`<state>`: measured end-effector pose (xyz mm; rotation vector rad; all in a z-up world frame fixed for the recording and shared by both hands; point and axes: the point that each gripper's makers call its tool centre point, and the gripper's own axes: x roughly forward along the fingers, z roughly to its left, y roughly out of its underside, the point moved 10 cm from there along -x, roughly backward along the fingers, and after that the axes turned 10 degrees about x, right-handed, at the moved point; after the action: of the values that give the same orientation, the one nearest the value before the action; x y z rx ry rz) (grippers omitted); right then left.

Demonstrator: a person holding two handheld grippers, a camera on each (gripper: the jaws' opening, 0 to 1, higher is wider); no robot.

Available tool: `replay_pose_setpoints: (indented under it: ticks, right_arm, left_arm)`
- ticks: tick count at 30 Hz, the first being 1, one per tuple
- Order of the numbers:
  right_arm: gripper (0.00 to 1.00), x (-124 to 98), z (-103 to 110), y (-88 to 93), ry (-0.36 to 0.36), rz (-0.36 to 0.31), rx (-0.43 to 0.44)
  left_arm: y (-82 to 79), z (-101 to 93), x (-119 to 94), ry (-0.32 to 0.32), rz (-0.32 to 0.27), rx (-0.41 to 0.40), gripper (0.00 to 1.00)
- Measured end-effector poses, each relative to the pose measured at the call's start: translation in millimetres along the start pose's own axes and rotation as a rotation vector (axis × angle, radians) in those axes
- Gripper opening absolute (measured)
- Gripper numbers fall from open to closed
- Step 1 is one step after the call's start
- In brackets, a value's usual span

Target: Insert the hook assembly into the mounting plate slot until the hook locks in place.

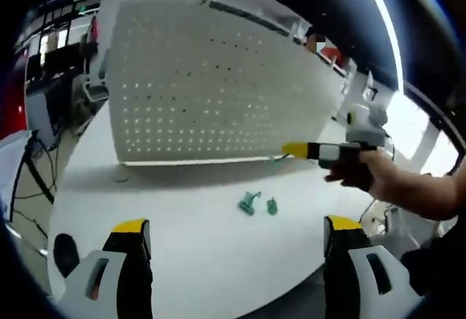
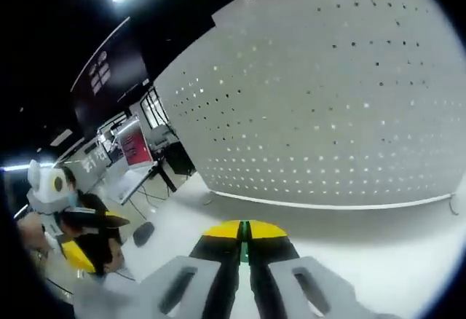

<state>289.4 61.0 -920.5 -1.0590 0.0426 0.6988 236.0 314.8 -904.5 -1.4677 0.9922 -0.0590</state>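
Two small green plastic hooks point(image 1: 256, 204) lie mid-bench on the white bench point(image 1: 182, 261), before the white perforated mounting plate point(image 1: 211, 93). Left tongs point(image 1: 237, 235) gape, released; right tongs point(image 2: 244, 231) clench a green hook piece point(image 2: 244, 250).

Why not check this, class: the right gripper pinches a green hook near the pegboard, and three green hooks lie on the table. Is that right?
Not quite. The left gripper view shows two green hooks on the white table, not three. The rest stands: the right gripper is shut on a green hook near the pegboard.
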Motion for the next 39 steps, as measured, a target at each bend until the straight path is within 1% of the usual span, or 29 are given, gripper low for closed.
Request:
replay_pose_setpoints:
  ticks: [1,4,7,9,11,14,17,18,19,22,28,34,39]
  right_arm:
    - [0.00,-1.6,6.7,0.5,-0.026,-0.018,0.005]
    - [0.00,-5.1,19.6,1.8,-0.049,-0.030,0.007]
    - [0.00,-7.6,33.9,3.9,-0.101,-0.045,0.045]
    - [0.00,-9.2,40.5,5.3,-0.118,-0.052,0.046]
    - [0.00,-10.5,50.7,7.9,-0.149,-0.055,0.046]
    - [0.00,-13.5,63.3,10.7,-0.192,-0.069,0.039]
    - [0.00,-15.3,74.0,12.7,-0.222,-0.075,0.037]
    - [0.00,-16.2,78.1,13.4,-0.234,-0.082,0.034]
    - [0.00,-16.5,79.3,13.6,-0.237,-0.083,0.034]
    - [0.00,-18.6,88.5,13.2,-0.273,-0.099,0.039]
    - [0.00,-22.5,97.5,10.9,-0.313,-0.128,0.038]
    - [0.00,-25.7,103.9,8.9,-0.340,-0.147,0.039]
    - [0.00,-27.4,110.3,9.8,-0.355,-0.156,0.037]
  left_arm:
    - [-1.2,-1.0,2.5,0.012,-0.001,-0.019,1.00]
    - [-2.5,-3.3,7.2,0.034,0.010,-0.032,0.96]
    - [-4.4,-6.0,11.1,0.039,0.015,-0.031,0.94]
    - [-6.2,-5.0,11.6,0.016,-0.001,-0.035,0.96]
    - [-9.1,-6.0,12.0,0.024,-0.007,-0.040,0.91]
    - [-10.8,-6.8,13.6,0.034,-0.011,-0.047,0.88]
    - [-12.8,-9.3,14.7,0.057,-0.011,-0.051,0.78]
    - [-13.7,-9.9,14.4,0.054,-0.013,-0.052,0.75]
    - [-17.0,-9.8,13.7,0.035,-0.043,-0.031,0.72]
    - [-19.3,-11.3,12.9,0.043,-0.040,-0.022,0.60]
    - [-24.5,-13.8,10.0,0.078,-0.066,-0.052,0.38]
    - [-27.5,-16.9,9.7,0.111,-0.088,-0.084,0.24]
    - [-29.2,-20.3,10.6,0.139,-0.098,-0.114,0.18]
